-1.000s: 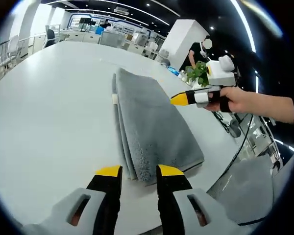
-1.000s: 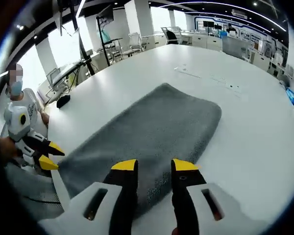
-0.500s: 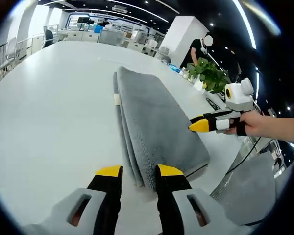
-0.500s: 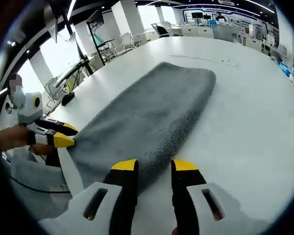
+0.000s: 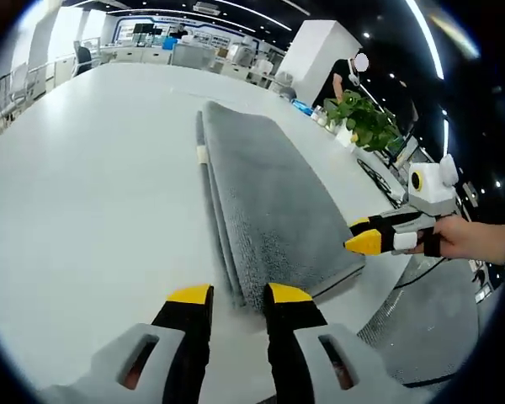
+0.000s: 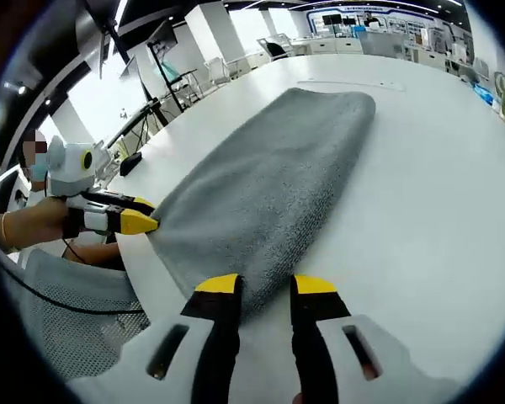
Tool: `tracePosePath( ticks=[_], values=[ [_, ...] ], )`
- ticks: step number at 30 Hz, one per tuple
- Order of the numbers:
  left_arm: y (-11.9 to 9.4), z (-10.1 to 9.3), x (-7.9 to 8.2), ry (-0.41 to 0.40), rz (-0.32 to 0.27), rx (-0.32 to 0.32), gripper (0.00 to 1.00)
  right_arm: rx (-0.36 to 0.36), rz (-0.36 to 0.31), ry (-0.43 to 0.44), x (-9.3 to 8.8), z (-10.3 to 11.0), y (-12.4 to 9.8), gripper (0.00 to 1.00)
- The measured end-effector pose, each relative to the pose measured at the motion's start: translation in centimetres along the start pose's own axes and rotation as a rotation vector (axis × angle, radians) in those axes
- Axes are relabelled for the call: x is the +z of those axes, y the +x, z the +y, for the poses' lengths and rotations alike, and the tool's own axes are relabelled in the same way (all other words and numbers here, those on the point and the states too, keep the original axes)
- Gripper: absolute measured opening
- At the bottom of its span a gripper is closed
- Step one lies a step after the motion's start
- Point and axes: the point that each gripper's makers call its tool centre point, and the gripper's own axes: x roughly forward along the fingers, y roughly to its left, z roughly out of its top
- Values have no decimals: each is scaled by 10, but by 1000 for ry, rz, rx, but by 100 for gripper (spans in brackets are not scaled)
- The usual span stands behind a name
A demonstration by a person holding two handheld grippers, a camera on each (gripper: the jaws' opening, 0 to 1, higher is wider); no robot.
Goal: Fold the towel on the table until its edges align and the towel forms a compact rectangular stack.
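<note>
A grey towel (image 5: 269, 202) lies folded into a long, narrow stack on the white table (image 5: 84, 194), its layered folded edge showing along one long side with a small pale tag (image 5: 202, 154) on that edge. In the left gripper view the towel's near short end sits just beyond the left hand-held gripper (image 5: 229, 295), whose yellow-tipped jaws stand a little apart with nothing between them, hovering over the table close to that end's corner. The right hand-held gripper (image 5: 364, 242), held in a person's hand (image 5: 463, 240), comes in from the right with its yellow tips beside the towel's other near corner, close to the table edge; whether it touches the cloth cannot be told from here, and its jaws look nearly closed. In the right gripper view the same towel (image 6: 269, 185) runs lengthwise away across the table (image 6: 421, 194), its near end just past the right hand-held gripper (image 6: 265, 286), whose jaws stand slightly apart and empty. The left hand-held gripper (image 6: 139, 221) enters from the left, its yellow tips just at the towel's near corner by the table edge, gripped by a hand (image 6: 34, 227). A potted green plant (image 5: 366, 122) stands near the far edge of the table, well apart from the towel. A grey mesh surface (image 6: 67, 311) shows below the table edge.
</note>
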Motion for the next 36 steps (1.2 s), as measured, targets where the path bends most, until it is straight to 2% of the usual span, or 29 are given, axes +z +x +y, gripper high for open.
tracePosePath(
  ticks=[3, 5, 13, 16, 19, 21, 23, 25, 30, 36],
  values=[
    [0, -1, 0, 12, 3, 2, 24, -1, -13, 32, -4, 3, -3, 17],
    [1, -1, 0, 18, 4, 6, 23, -4, -25, 16, -7, 12, -6, 16],
    [4, -1, 0, 91, -4, 11, 21, -16, -54, 21, -7, 10, -6, 14],
    [3, 1, 0, 99, 5, 18, 21, -12, -76, -11, -9, 16, -4, 6],
    [5, -1, 0, 127, 19, 39, 21, -28, -80, -43, -8, 18, -9, 3],
    [6, 0, -1, 167, 47, 63, 21, -28, -77, -36, -8, 16, -8, 2],
    [10, -7, -1, 154, 69, 56, 18, -29, -70, -10, -7, 14, -7, 2],
    [11, -7, -2, 184, 80, 75, 18, -30, -67, -17, -4, 15, -11, 1],
    [13, -14, -5, 140, 92, 45, 17, -51, -84, -62, -4, 11, -21, 1],
    [12, -26, -12, 171, 120, 9, 15, -51, -105, -23, -10, 9, -29, 1]
  ],
)
